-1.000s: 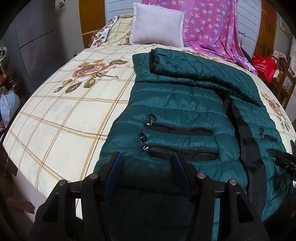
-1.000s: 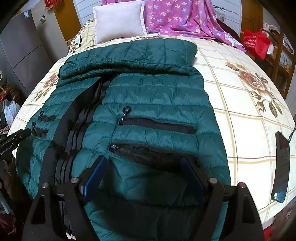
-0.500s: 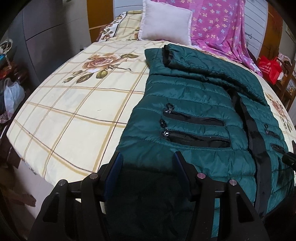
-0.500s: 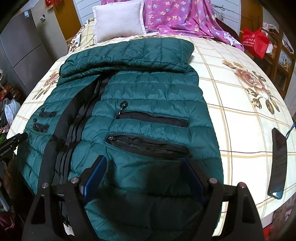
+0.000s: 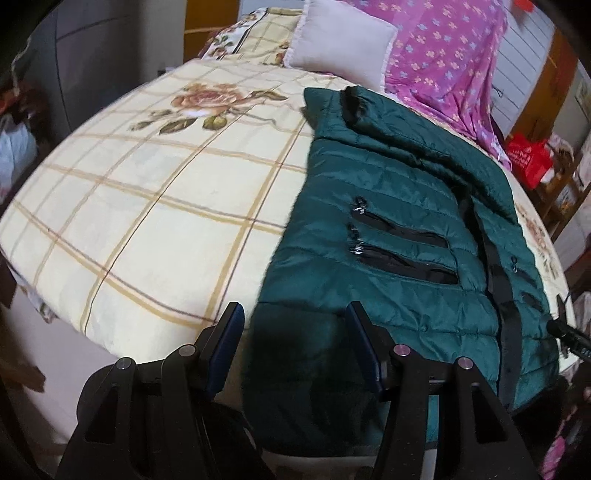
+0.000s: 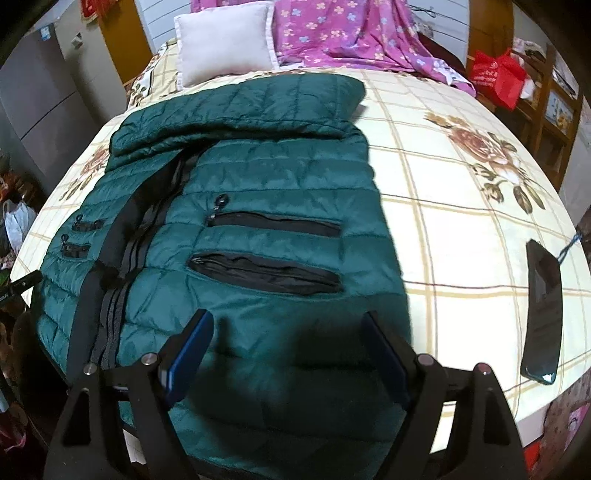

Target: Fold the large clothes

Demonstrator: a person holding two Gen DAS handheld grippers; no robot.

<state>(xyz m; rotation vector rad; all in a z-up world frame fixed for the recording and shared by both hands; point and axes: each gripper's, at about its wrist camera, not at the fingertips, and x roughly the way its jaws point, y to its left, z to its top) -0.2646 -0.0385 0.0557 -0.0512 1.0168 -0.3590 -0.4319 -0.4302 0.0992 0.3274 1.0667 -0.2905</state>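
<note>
While both tools hang over the near edge of the bed [image 5: 147, 206], the left gripper [image 5: 295, 332] stands with jaws spread and nothing pinched, its span straddling the left hem corner of the green quilted jacket [image 5: 399, 236]; the right gripper [image 6: 288, 343] is likewise spread wide and empty above the hem on the other side. Jacket: front up, hem draping over the bed's edge, four zip pockets, one sleeve folded across the chest. Risk, as a judgement: slick padded fabric may slide off the mattress edge, or a shallow pinch may catch only the top layer and let the fold sag. A dark phone [image 6: 543, 314] lies on the sheet to the right, well apart. Beyond: white pillow [image 6: 225, 40], pink floral blanket [image 6: 351, 33]. Containers: red bag [image 6: 498, 77] on wooden shelving, contents not discernible.
</note>
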